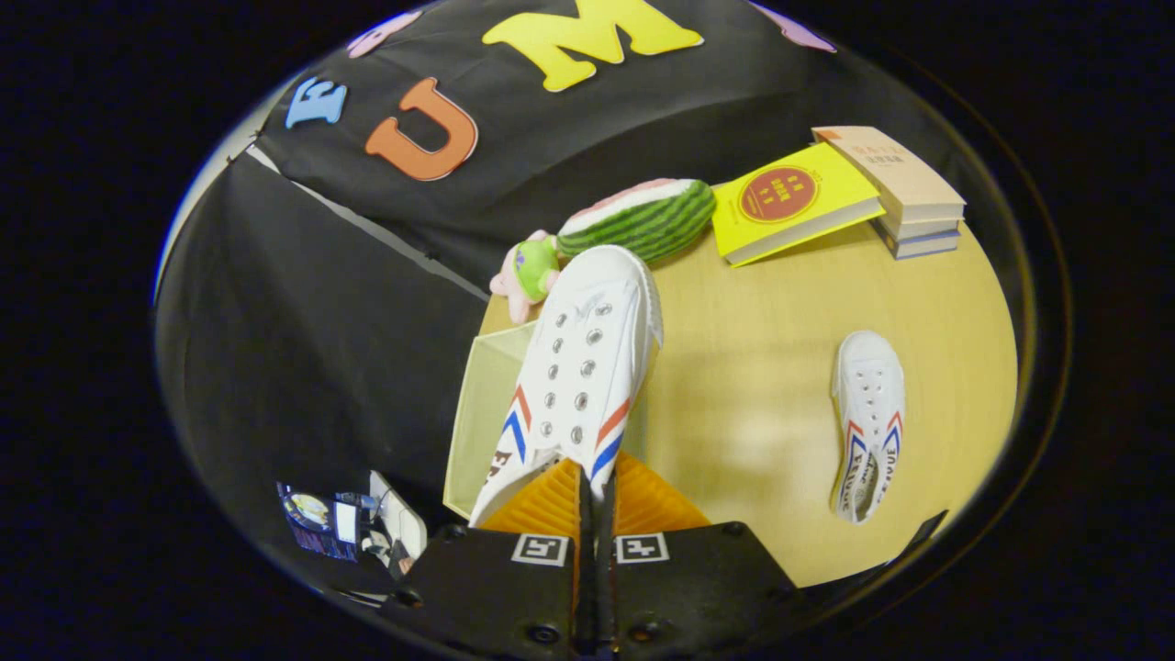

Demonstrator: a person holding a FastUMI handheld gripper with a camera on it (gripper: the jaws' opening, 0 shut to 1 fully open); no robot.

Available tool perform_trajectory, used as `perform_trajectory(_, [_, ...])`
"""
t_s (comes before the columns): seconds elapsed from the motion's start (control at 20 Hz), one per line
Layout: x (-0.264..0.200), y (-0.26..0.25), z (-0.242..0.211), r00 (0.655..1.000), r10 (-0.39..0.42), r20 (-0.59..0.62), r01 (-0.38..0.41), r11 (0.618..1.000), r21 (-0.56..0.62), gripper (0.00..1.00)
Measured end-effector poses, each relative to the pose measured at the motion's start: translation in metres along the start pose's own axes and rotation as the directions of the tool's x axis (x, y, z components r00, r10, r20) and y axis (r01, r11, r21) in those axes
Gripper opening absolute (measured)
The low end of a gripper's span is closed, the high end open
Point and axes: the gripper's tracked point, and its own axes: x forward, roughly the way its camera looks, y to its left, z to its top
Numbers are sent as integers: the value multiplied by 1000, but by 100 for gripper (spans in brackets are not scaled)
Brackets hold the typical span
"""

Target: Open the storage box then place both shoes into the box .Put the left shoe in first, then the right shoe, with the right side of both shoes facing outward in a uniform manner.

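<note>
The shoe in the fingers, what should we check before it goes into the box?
1. Grip: the gripper has its fingers pinched shut on the held shoe at its heel end. Ok.
2. Storage box open: its light inner wall shows beside the shoe. Ok.
3. Shoe over the box: it hangs above the box's near side. Ok.
4. Is this the left shoe? Cannot tell.
5. Box empty inside: the shoe hides most of it. Cannot tell.
6. Second shoe waiting: it lies on the wooden table, apart from the box. Ok.
</note>
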Motion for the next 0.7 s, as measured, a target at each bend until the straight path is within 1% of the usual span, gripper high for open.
perform_trajectory(0.1, [17,24,-4,1000,-10,5,10,1000,-18,6])
perform_trajectory(0.15, [26,35,-8,1000,-2,-4,2,1000,-18,6])
perform_trajectory(0.25, [51,59,-24,998,18,-53,-19,1000,-23,6])
perform_trajectory(0.4, [87,82,-47,993,25,-114,-31,998,-48,5])
perform_trajectory(0.5, [110,96,-60,990,30,-139,-36,998,-42,6])
perform_trajectory(0.6, [134,97,-58,990,23,-139,-29,999,-39,6])
perform_trajectory(0.7, [154,97,-62,992,-18,-126,11,998,-55,6])
